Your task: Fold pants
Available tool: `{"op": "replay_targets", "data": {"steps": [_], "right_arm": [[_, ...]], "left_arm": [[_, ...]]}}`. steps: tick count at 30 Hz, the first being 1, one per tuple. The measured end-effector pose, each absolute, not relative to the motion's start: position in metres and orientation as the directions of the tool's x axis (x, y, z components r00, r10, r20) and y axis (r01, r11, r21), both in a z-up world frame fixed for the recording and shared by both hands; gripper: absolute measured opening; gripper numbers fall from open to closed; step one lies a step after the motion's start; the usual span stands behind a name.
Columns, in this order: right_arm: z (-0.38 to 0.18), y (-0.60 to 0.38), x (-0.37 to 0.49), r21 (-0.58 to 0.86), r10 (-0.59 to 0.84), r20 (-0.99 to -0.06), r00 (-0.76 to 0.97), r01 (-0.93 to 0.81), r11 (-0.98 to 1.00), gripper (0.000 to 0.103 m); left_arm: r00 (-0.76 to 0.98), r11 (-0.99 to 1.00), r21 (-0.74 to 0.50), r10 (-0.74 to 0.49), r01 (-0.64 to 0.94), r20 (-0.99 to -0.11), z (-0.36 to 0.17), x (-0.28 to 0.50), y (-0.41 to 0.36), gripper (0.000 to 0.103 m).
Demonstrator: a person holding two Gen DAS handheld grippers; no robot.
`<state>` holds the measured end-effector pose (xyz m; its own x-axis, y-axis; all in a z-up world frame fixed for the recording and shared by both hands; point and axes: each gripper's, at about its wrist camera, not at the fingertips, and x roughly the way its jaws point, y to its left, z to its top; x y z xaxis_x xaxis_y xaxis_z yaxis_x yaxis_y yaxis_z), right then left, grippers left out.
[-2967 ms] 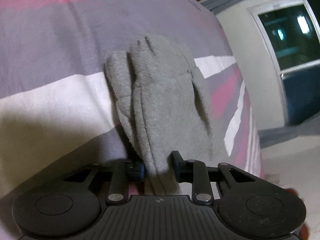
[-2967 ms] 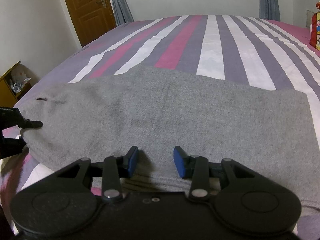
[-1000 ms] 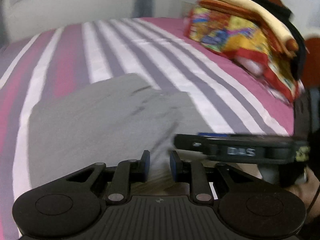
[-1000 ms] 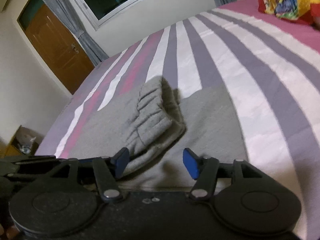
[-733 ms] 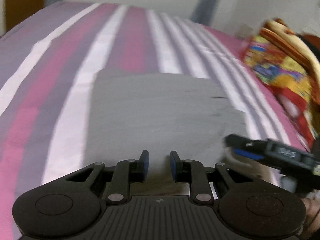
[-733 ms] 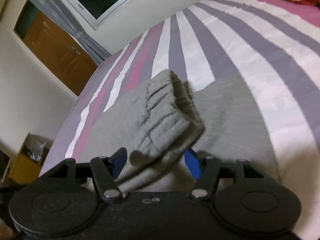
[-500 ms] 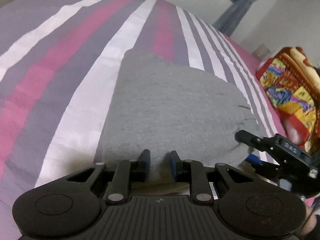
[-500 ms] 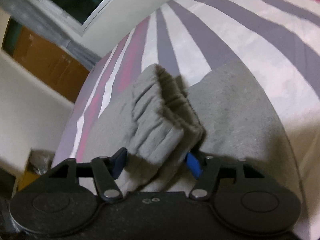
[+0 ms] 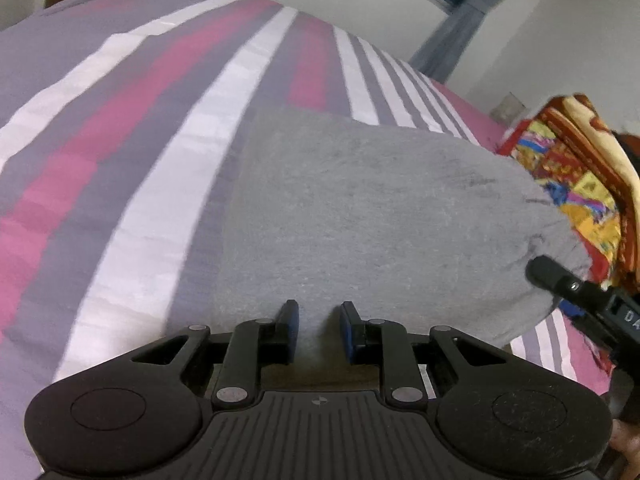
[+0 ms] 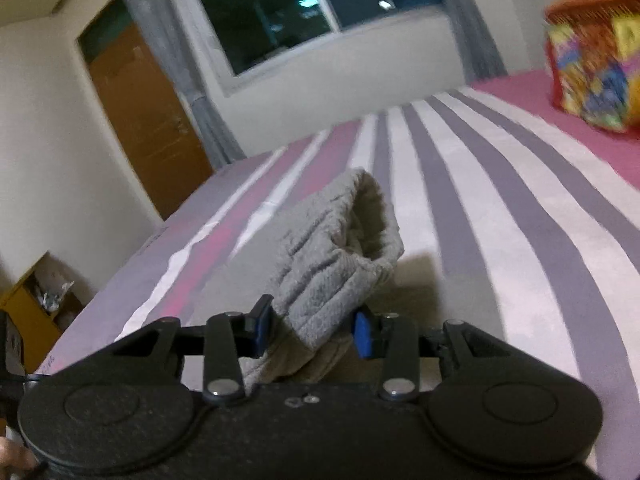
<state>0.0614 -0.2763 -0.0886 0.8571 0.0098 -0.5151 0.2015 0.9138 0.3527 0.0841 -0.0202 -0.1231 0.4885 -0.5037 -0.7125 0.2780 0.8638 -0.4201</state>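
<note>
Bed (image 9: 120,168) fills most of both views, covered by a sheet with purple, pink and white stripes. Grey pants (image 9: 360,220) lie on the bed near its close edge, spread as a broad folded shape across the stripes. At the far side of the bed, beside the head end, sits a colourful pillow (image 9: 580,184) in red, yellow and blue. Beyond the bed there is a dark window (image 10: 288,12) with grey curtains, and a brown door (image 10: 140,120) stands to the left of it.

The left tool (image 9: 319,330) is at the near edge of the pants, pointing down onto them. Its blue pads are drawn close, with a thin layer of the grey cloth pinched between them.

The right tool (image 10: 312,332) is at the right-hand end of the pants. It holds the ribbed cuff (image 10: 340,248), which stands up from the bed as a bunched roll. Its jaws have just been closing, and the blue pads (image 10: 364,334) now press on both sides of the cuff. In the left wrist view one black finger of this tool touches the right end of the pants.
</note>
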Motion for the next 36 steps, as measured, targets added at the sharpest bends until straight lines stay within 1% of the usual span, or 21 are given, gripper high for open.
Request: {"op": "replay_targets", "data": {"steps": [3, 6, 8, 9, 11, 13, 14, 15, 16, 17, 18, 20, 23, 24, 26, 27, 30, 33, 35, 36], "right_arm": [[-0.106, -0.295, 0.046, 0.385, -0.024, -0.550, 0.835, 0.279, 0.880, 0.040], [-0.129, -0.310, 0.037, 0.431, -0.026, -0.586, 0.810, 0.338, 0.837, 0.040], [-0.145, -0.316, 0.036, 0.435, -0.035, -0.619, 0.784, 0.380, 0.817, 0.040], [-0.152, -0.320, 0.033, 0.472, -0.027, -0.622, 0.782, 0.403, 0.784, 0.040], [-0.146, -0.320, 0.022, 0.514, -0.035, -0.591, 0.806, 0.410, 0.753, 0.040], [-0.132, -0.310, 0.021, 0.457, -0.067, -0.569, 0.820, 0.383, 0.803, 0.040], [-0.132, -0.310, 0.025, 0.427, -0.080, -0.587, 0.806, 0.392, 0.815, 0.042], [-0.139, -0.313, 0.031, 0.416, -0.071, -0.628, 0.775, 0.411, 0.811, 0.043], [-0.148, -0.318, 0.037, 0.417, -0.049, -0.669, 0.742, 0.429, 0.801, 0.043], [-0.151, -0.321, 0.038, 0.429, -0.041, -0.672, 0.739, 0.434, 0.792, 0.046], [-0.148, -0.321, 0.035, 0.434, -0.045, -0.664, 0.747, 0.433, 0.790, 0.048], [-0.136, -0.319, 0.030, 0.420, -0.076, -0.643, 0.762, 0.433, 0.797, 0.056], [-0.112, -0.319, 0.022, 0.380, -0.144, -0.586, 0.798, 0.427, 0.820, 0.059], [-0.103, -0.321, 0.022, 0.369, -0.141, -0.569, 0.810, 0.405, 0.837, 0.057], [-0.088, -0.316, 0.029, 0.328, -0.120, -0.555, 0.823, 0.350, 0.878, 0.042], [-0.085, -0.311, 0.036, 0.303, -0.109, -0.557, 0.823, 0.324, 0.896, 0.039], [-0.087, -0.296, 0.064, 0.242, -0.073, -0.587, 0.807, 0.260, 0.935, 0.037], [-0.094, -0.286, 0.077, 0.159, -0.101, -0.605, 0.790, 0.244, 0.957, 0.037], [-0.105, -0.287, 0.077, 0.108, -0.125, -0.649, 0.751, 0.254, 0.961, 0.035], [-0.115, -0.286, 0.076, 0.081, -0.138, -0.675, 0.725, 0.258, 0.963, 0.035]], "left_arm": [[0.470, 0.859, -0.406, -0.511, 0.312, -0.720, -0.125, 0.080, -0.034, 0.022], [0.470, 0.865, -0.375, -0.497, 0.333, -0.730, -0.126, 0.076, -0.044, 0.022], [0.463, 0.866, -0.370, -0.494, 0.336, -0.736, -0.126, 0.076, -0.047, 0.022], [0.459, 0.865, -0.374, -0.496, 0.334, -0.737, -0.125, 0.076, -0.047, 0.022], [0.449, 0.858, -0.392, -0.509, 0.332, -0.734, -0.119, 0.074, -0.047, 0.023], [0.448, 0.854, -0.388, -0.514, 0.346, -0.731, -0.117, 0.072, -0.049, 0.023], [0.444, 0.856, -0.379, -0.509, 0.352, -0.737, -0.121, 0.072, -0.051, 0.023], [0.446, 0.863, -0.365, -0.496, 0.350, -0.745, -0.124, 0.073, -0.054, 0.023], [0.447, 0.865, -0.357, -0.490, 0.352, -0.748, -0.126, 0.074, -0.056, 0.023], [0.445, 0.865, -0.354, -0.490, 0.356, -0.750, -0.128, 0.075, -0.058, 0.023], [0.445, 0.865, -0.351, -0.489, 0.358, -0.750, -0.127, 0.075, -0.058, 0.023], [0.435, 0.858, -0.363, -0.500, 0.363, -0.748, -0.125, 0.075, -0.055, 0.023], [0.423, 0.852, -0.392, -0.516, 0.348, -0.745, -0.122, 0.078, -0.049, 0.023], [0.422, 0.852, -0.394, -0.515, 0.345, -0.746, -0.121, 0.078, -0.048, 0.023], [0.427, 0.856, -0.383, -0.507, 0.347, -0.748, -0.118, 0.079, -0.050, 0.024], [0.423, 0.854, -0.383, -0.510, 0.353, -0.749, -0.116, 0.081, -0.052, 0.024], [0.424, 0.843, -0.385, -0.526, 0.377, -0.737, -0.108, 0.084, -0.060, 0.024], [0.423, 0.850, -0.355, -0.508, 0.389, -0.750, -0.110, 0.090, -0.069, 0.025], [0.393, 0.858, -0.343, -0.487, 0.382, -0.780, -0.122, 0.093, -0.072, 0.025], [0.396, 0.856, -0.345, -0.491, 0.385, -0.776, -0.128, 0.092, -0.071, 0.025]]}}
